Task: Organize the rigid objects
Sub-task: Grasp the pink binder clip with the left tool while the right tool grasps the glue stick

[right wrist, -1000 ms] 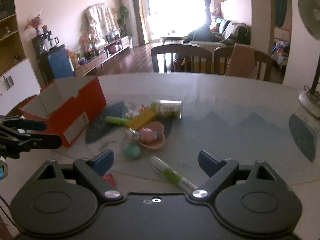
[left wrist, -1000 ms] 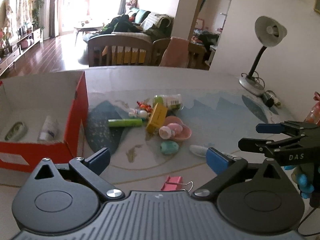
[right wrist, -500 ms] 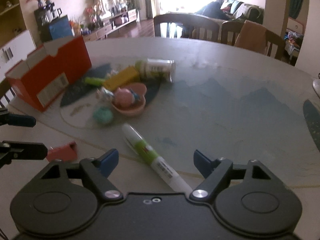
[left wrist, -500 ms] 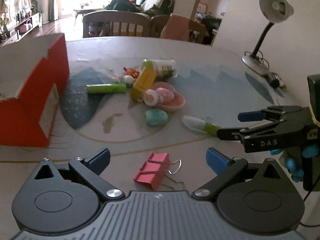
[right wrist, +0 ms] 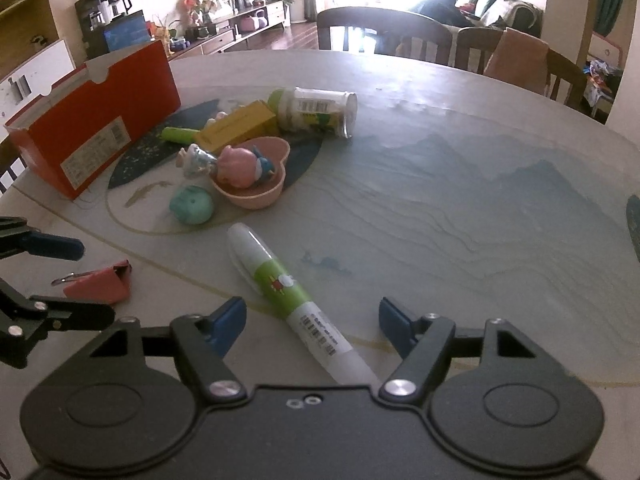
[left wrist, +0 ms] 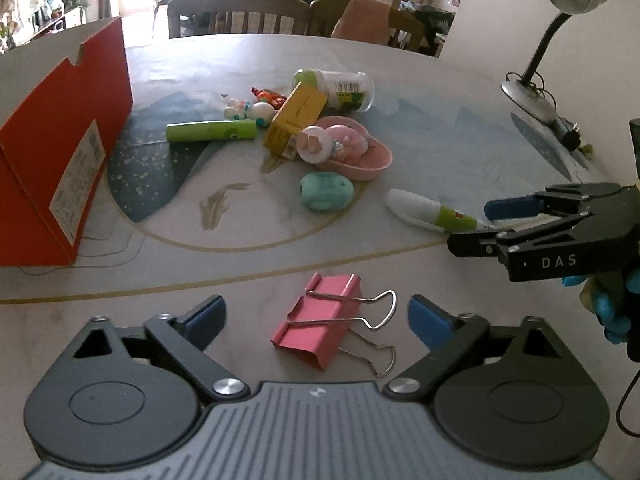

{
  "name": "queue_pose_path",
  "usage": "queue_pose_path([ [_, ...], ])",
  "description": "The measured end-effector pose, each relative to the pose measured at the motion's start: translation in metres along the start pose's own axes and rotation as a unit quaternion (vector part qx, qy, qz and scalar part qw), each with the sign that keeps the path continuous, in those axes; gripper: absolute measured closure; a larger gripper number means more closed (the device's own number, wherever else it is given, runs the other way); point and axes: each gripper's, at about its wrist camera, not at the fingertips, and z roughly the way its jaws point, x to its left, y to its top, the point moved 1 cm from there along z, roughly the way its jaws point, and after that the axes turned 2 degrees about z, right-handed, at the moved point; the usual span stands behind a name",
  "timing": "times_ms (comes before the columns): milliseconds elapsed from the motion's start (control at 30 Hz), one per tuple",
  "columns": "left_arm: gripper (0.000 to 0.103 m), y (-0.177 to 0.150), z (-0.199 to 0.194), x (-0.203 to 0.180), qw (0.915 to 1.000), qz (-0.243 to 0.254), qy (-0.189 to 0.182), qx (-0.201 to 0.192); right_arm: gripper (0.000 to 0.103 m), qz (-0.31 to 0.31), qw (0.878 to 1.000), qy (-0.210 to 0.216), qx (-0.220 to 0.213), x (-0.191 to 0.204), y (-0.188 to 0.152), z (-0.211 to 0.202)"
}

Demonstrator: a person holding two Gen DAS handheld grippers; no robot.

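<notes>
Left gripper (left wrist: 316, 314) closing around folded pink metal binder clip (left wrist: 320, 326).

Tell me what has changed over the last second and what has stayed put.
Both grippers came down toward the table. The left gripper now straddles the pink binder clip, its jaws closing but not yet touching it. The right gripper now straddles the white-and-green marker, jaws closing, no grip visible yet. Nothing was picked up or released. The red box and the pile of toys lie as before.
</notes>
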Motion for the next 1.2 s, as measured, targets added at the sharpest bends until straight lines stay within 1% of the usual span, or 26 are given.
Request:
queue_pose_path([
  [33, 0.015, 0.000, 0.001, -0.001, 1.0000, 0.003, 0.002, 0.001, 0.031, -0.002, 1.000, 0.000, -0.001, 0.000, 0.000, 0.000],
  [200, 0.028, 0.001, 0.001, -0.003, 0.9999, 0.009, 0.008, -0.002, 0.036, -0.016, 1.000, -0.004, -0.002, 0.005, -0.001, 0.000],
  [233, 0.032, 0.001, 0.001, -0.003, 0.9999, 0.009, 0.009, -0.003, 0.039, -0.022, 1.000, -0.009, -0.001, 0.008, -0.002, 0.000],
  [267, 0.035, 0.001, 0.001, -0.004, 0.9999, 0.011, 0.010, -0.003, 0.043, -0.027, 1.000, -0.009, -0.001, 0.010, -0.002, 0.000],
  [333, 0.045, 0.001, 0.000, -0.006, 0.9998, 0.017, 0.011, -0.003, 0.047, -0.030, 1.000, -0.003, 0.000, 0.015, -0.003, -0.002],
  [400, 0.051, 0.001, 0.000, -0.009, 0.9996, 0.025, 0.011, -0.002, 0.050, -0.033, 0.999, -0.004, 0.001, 0.019, -0.004, -0.003],
  [467, 0.058, 0.001, 0.000, -0.013, 0.9992, 0.036, 0.017, 0.000, 0.060, -0.029, 1.000, 0.004, 0.000, 0.023, -0.006, -0.005],
  [500, 0.062, 0.001, 0.000, -0.015, 0.9988, 0.042, 0.023, 0.001, 0.062, -0.023, 1.000, 0.007, 0.001, 0.025, -0.007, -0.007],
  [533, 0.062, 0.001, 0.000, -0.016, 0.9987, 0.045, 0.024, 0.002, 0.064, -0.016, 1.000, 0.010, 0.002, 0.027, -0.007, -0.007],
  [600, 0.063, 0.001, 0.000, -0.016, 0.9988, 0.043, 0.021, 0.004, 0.073, -0.002, 1.000, 0.013, 0.003, 0.031, -0.008, -0.009],
  [633, 0.064, 0.001, 0.000, -0.017, 0.9988, 0.043, 0.022, 0.005, 0.083, 0.010, 1.000, 0.016, 0.005, 0.033, -0.009, -0.009],
  [667, 0.064, 0.001, 0.000, -0.017, 0.9989, 0.041, 0.023, 0.007, 0.086, 0.021, 1.000, 0.018, 0.007, 0.035, -0.009, -0.010],
  [833, 0.066, 0.003, -0.001, -0.013, 0.9996, 0.021, 0.014, 0.012, 0.086, 0.067, 0.997, 0.025, 0.014, 0.043, -0.013, -0.014],
  [1000, 0.067, 0.001, -0.007, -0.007, 0.9998, -0.010, -0.007, 0.013, 0.086, 0.114, 0.993, 0.038, 0.018, 0.047, -0.014, -0.024],
  [1200, 0.067, 0.002, -0.016, -0.004, 0.9995, -0.026, -0.010, 0.014, 0.086, 0.143, 0.989, 0.043, 0.005, 0.055, -0.009, -0.041],
])
